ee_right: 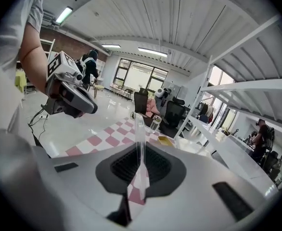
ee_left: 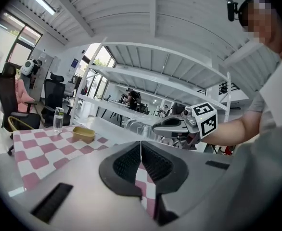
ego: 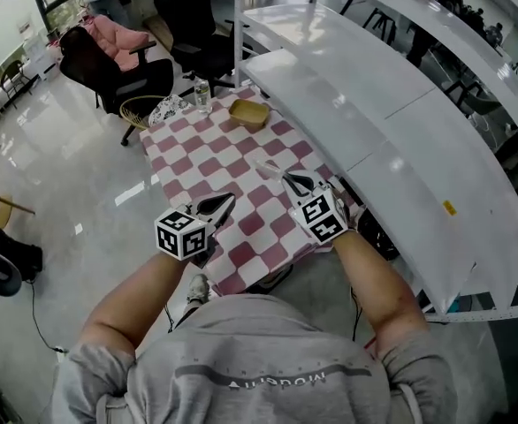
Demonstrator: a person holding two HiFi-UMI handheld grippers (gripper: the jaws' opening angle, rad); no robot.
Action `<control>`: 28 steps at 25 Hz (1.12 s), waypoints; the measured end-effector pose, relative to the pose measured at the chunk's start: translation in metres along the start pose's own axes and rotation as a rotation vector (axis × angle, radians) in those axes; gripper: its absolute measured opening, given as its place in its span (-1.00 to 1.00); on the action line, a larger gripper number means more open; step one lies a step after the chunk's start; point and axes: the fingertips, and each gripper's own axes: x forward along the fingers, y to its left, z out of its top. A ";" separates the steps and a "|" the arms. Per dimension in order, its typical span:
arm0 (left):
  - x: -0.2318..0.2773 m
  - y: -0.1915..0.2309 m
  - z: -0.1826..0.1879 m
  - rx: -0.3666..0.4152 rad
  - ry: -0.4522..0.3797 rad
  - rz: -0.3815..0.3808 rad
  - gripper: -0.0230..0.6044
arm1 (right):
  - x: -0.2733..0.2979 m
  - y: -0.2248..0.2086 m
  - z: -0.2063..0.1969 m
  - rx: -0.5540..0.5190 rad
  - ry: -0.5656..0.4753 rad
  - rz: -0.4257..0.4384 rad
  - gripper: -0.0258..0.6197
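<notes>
Two grippers hang over the near edge of the tabletop (ego: 215, 153), side by side and a little apart. The right gripper (ee_right: 140, 148) has its jaws pressed onto a thin clear strip (ee_right: 138, 126). The strip stands edge-on between the pads and sticks out past the tips. Only the right gripper view shows this plainly (from the head view the strip is no more than a faint pale sliver just ahead of the jaws). The left gripper (ee_left: 141, 147) has its jaws flat together, and its own view shows nothing between them.

Each gripper view catches the other tool. The left gripper view has the right gripper off to its right, marker cube outward. The right gripper view has the left gripper up to its left, on a bare forearm.

The tabletop is covered in a pink-and-white checked cloth. Well beyond both grippers, at its far end, sits a tan tray (ego: 248, 112). A water bottle (ego: 201, 94) stands near the tray on its left.

To the right of the right gripper, white shelving (ego: 392, 140) runs along the tabletop. To the left of the left gripper lies a glossy pale floor (ego: 73, 175). Past the far end stand black chairs (ego: 122, 73), one draped with a pink cloth (ego: 118, 35). The right gripper view alone shows the tall windows and ceiling strip lights.
</notes>
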 end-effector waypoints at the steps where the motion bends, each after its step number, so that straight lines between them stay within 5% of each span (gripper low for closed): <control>1: -0.001 -0.001 -0.003 -0.002 0.002 -0.004 -0.87 | 0.000 0.006 -0.002 0.006 0.002 0.006 -0.81; 16: -0.028 0.045 -0.047 -0.009 0.099 -0.147 -0.87 | 0.023 0.083 -0.017 0.219 0.088 -0.032 -0.81; 28: -0.024 0.043 -0.085 -0.035 0.161 -0.181 -0.87 | 0.028 0.099 -0.047 0.342 0.090 -0.045 -0.81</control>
